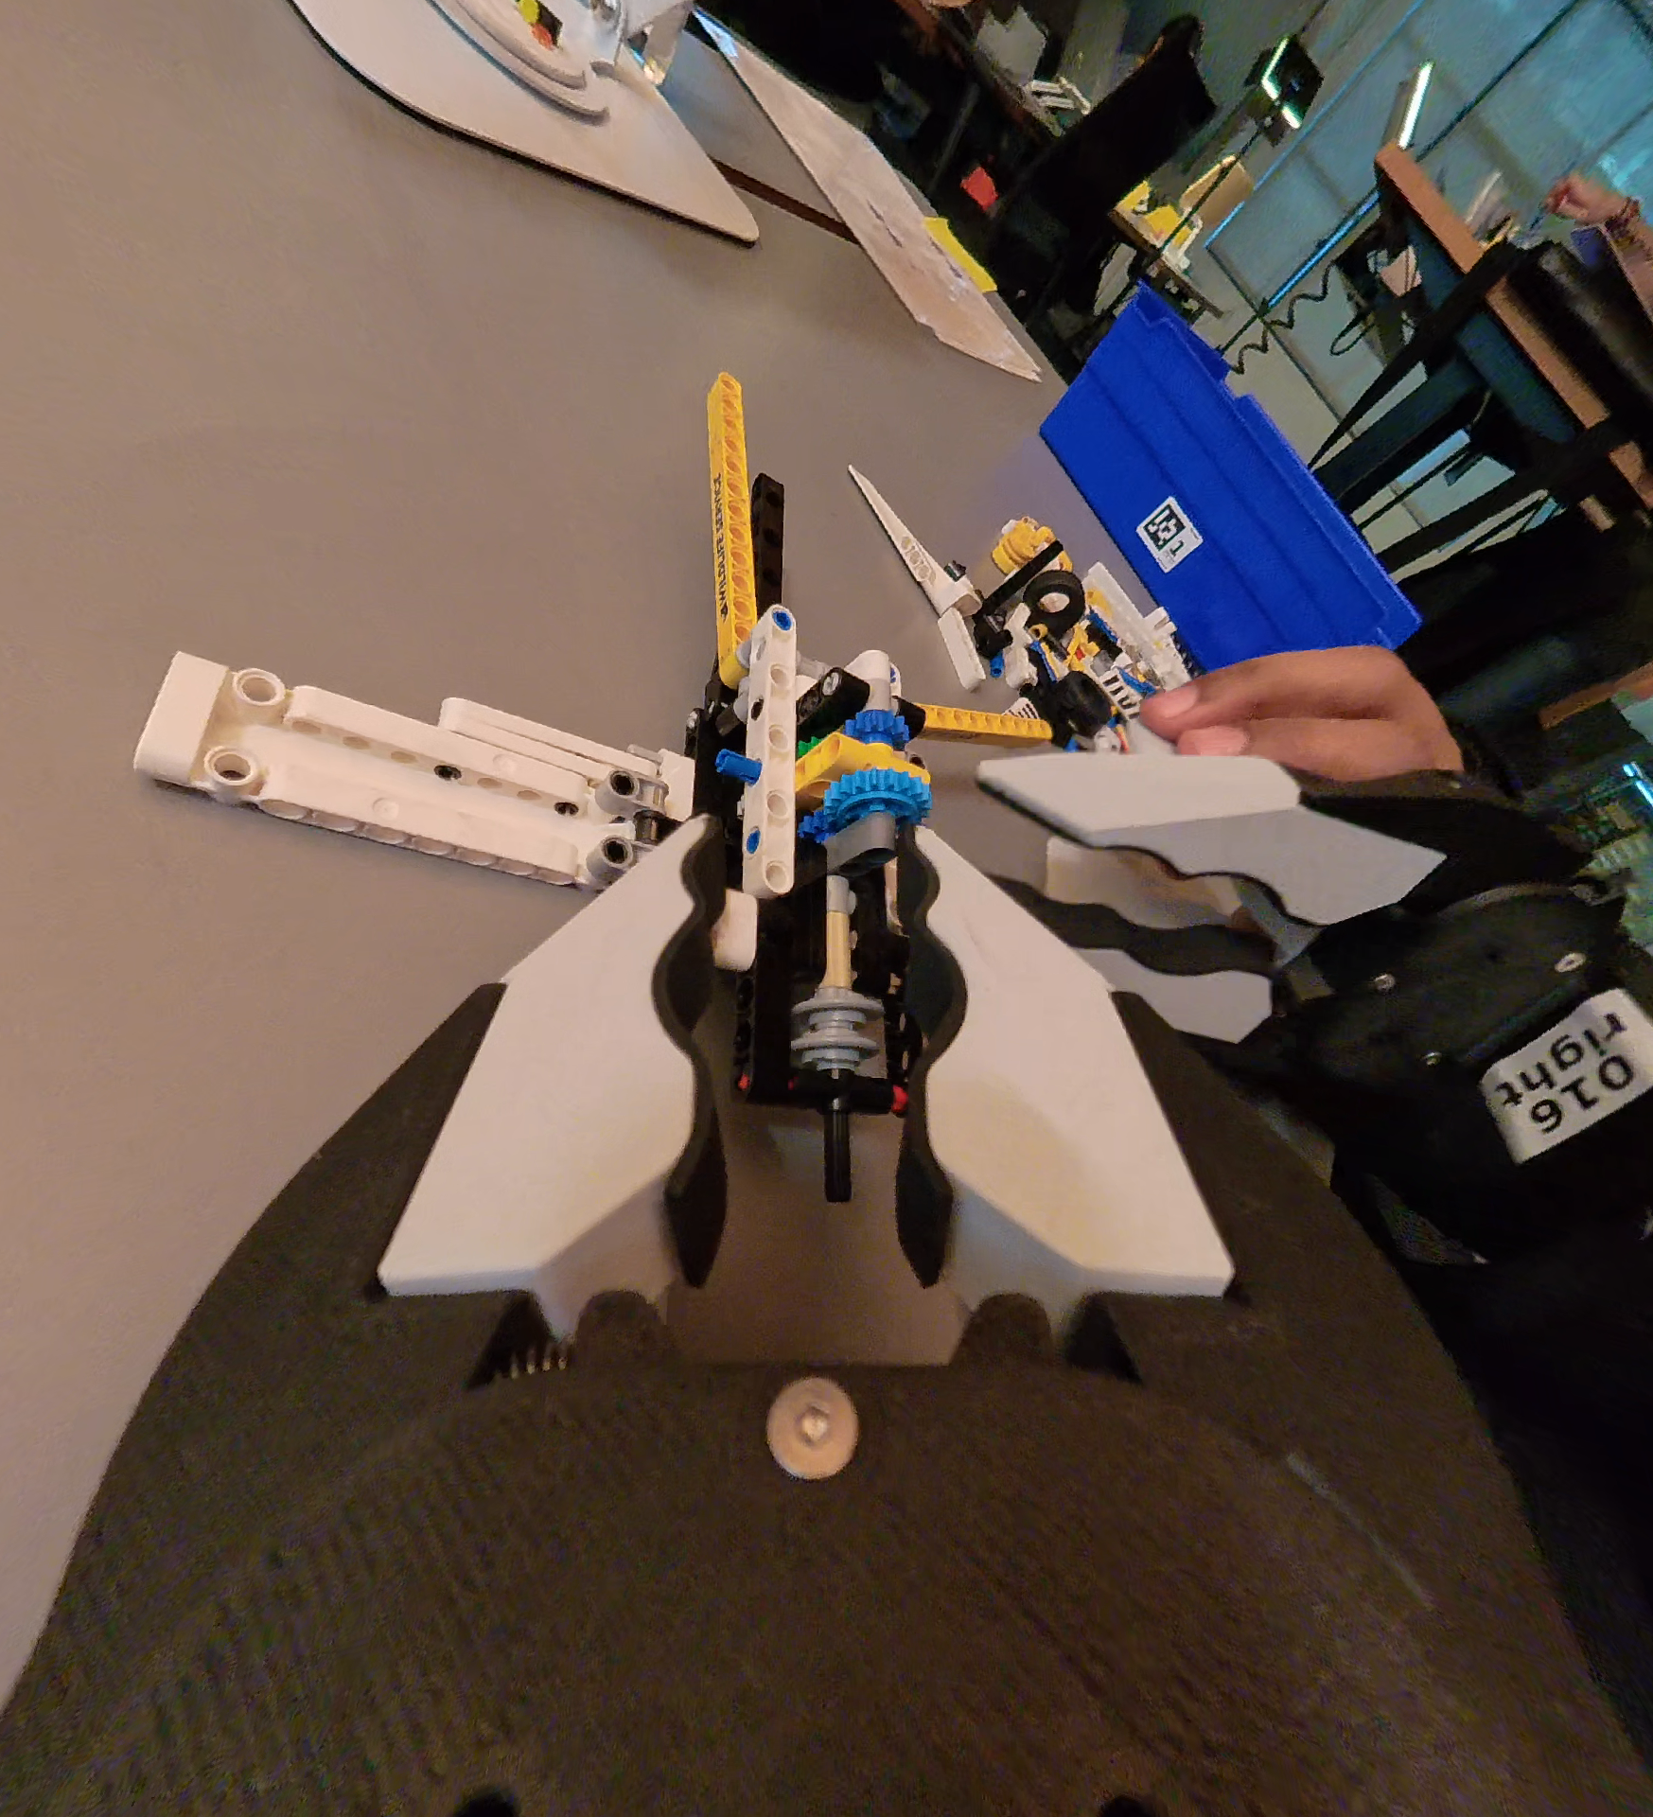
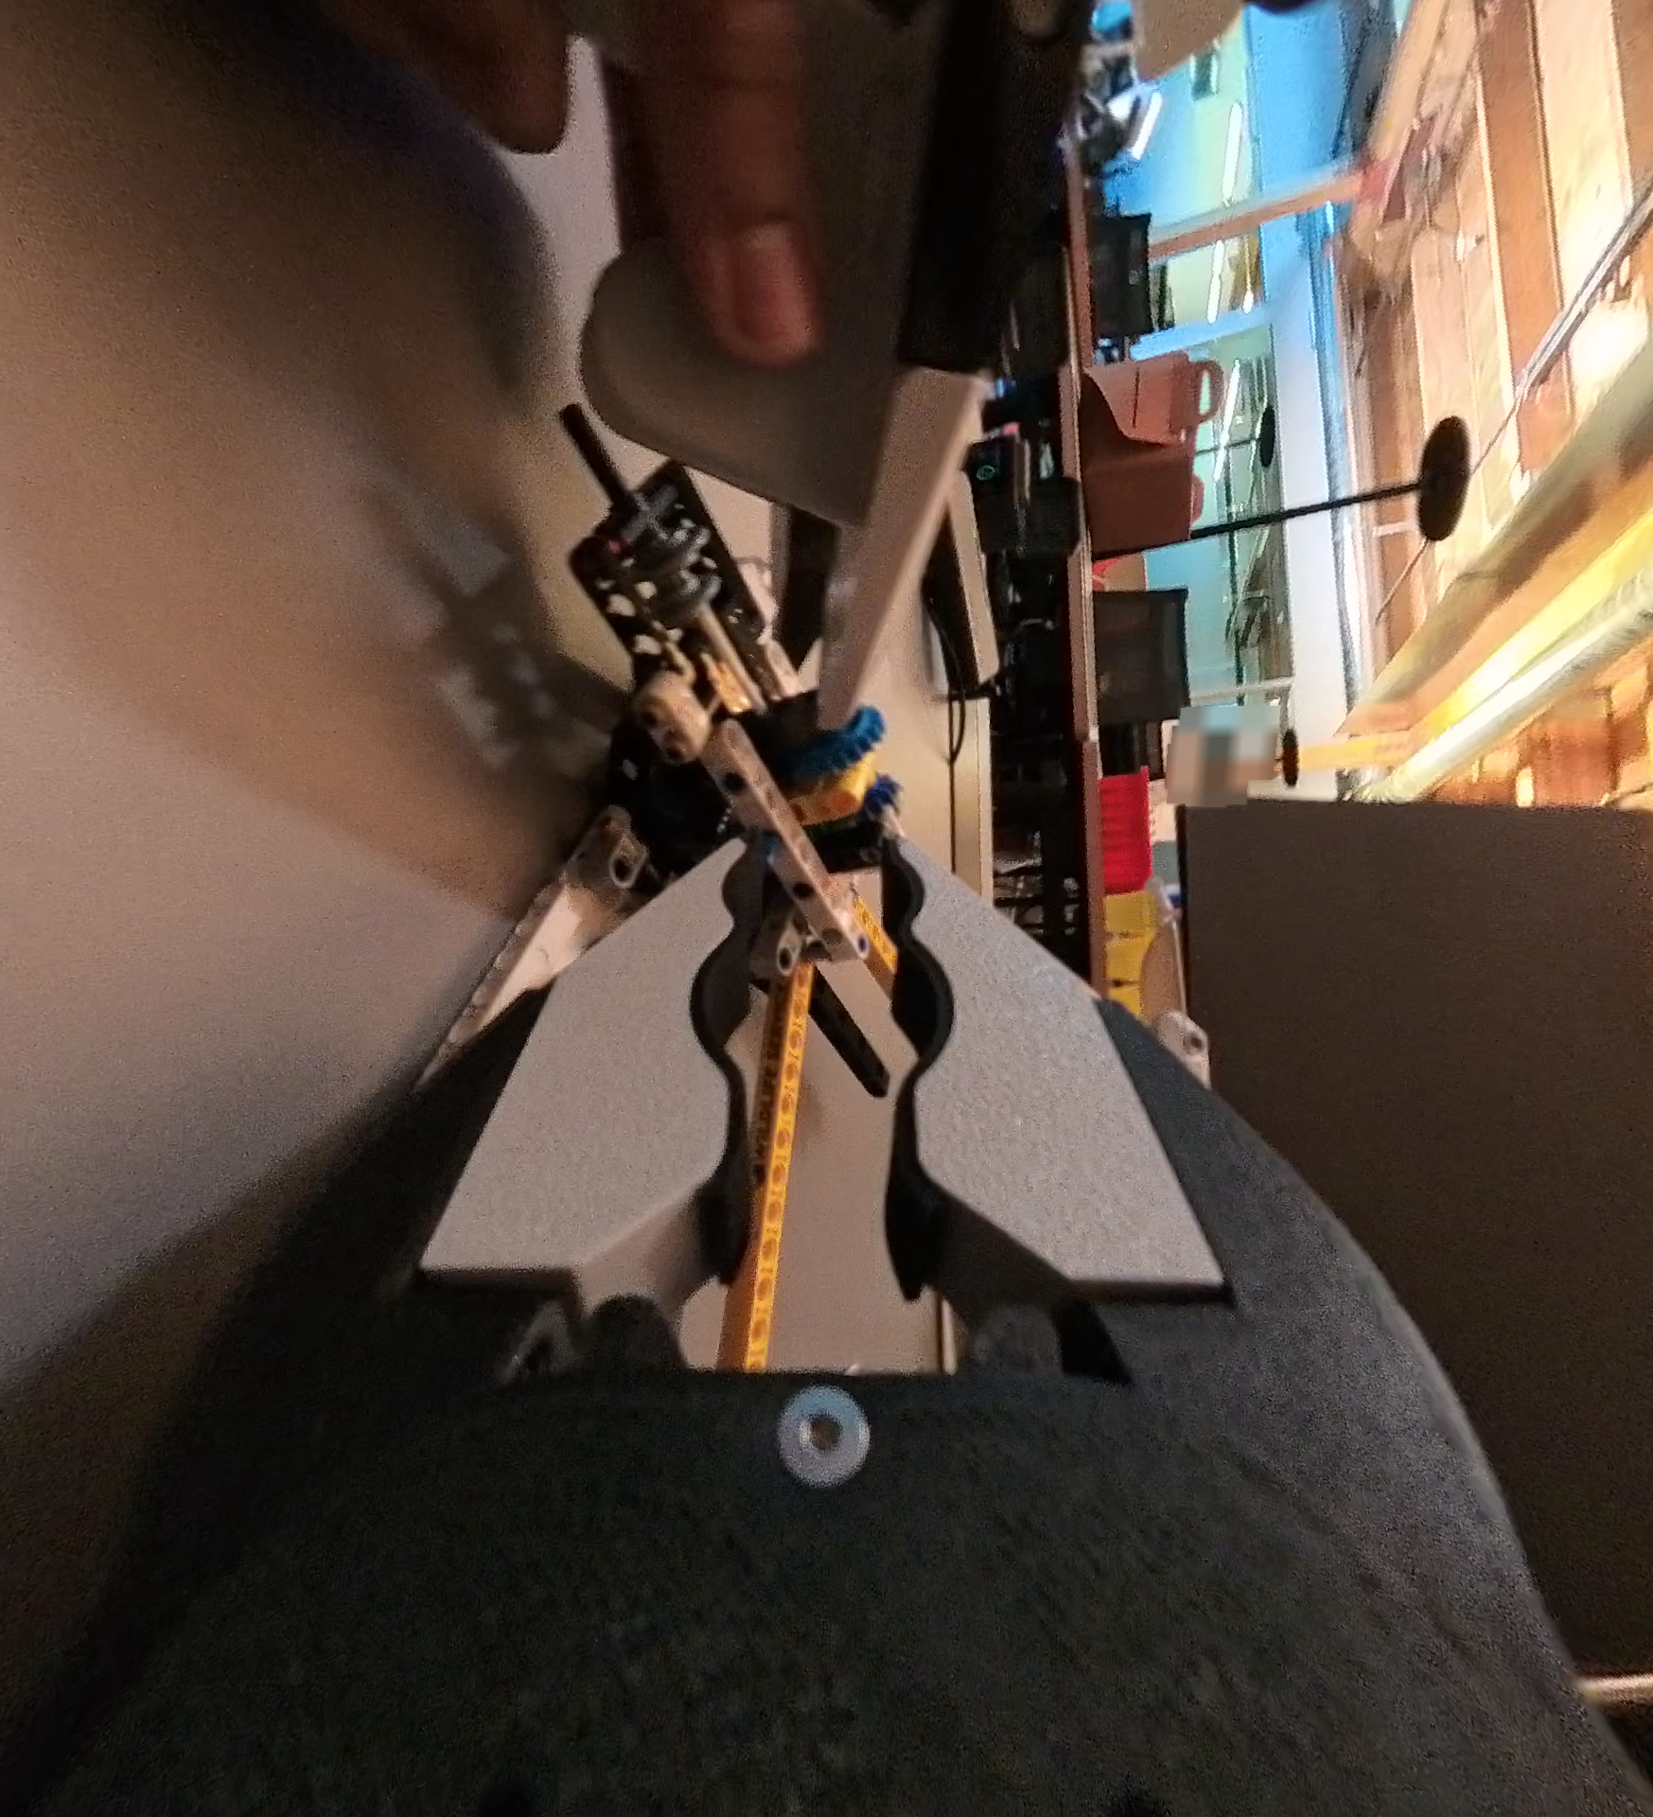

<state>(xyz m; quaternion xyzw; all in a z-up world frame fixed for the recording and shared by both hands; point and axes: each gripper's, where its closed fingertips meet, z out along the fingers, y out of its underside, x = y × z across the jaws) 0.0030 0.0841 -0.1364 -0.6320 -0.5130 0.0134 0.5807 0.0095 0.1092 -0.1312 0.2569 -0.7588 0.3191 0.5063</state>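
My left gripper point(image 1: 807, 924) clamped the black frame of the brick model point(image 1: 802, 747), long axis running straight ahead. My right gripper point(image 2: 817, 944) stood partly open around its yellow beam point(image 2: 778, 1111), pads not clearly touching. Beyond lay a loose parts pile point(image 1: 1058, 629); blue bin point(image 1: 1225, 492) contents hidden.

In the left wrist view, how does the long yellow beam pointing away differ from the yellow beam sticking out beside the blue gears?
The long yellow beam points up the picture and bears black print. The side yellow beam lies nearly level, pointing at the pile of loose parts, with no print showing. The long one shows far more length. Both are yellow, holed and fixed to the brick model.
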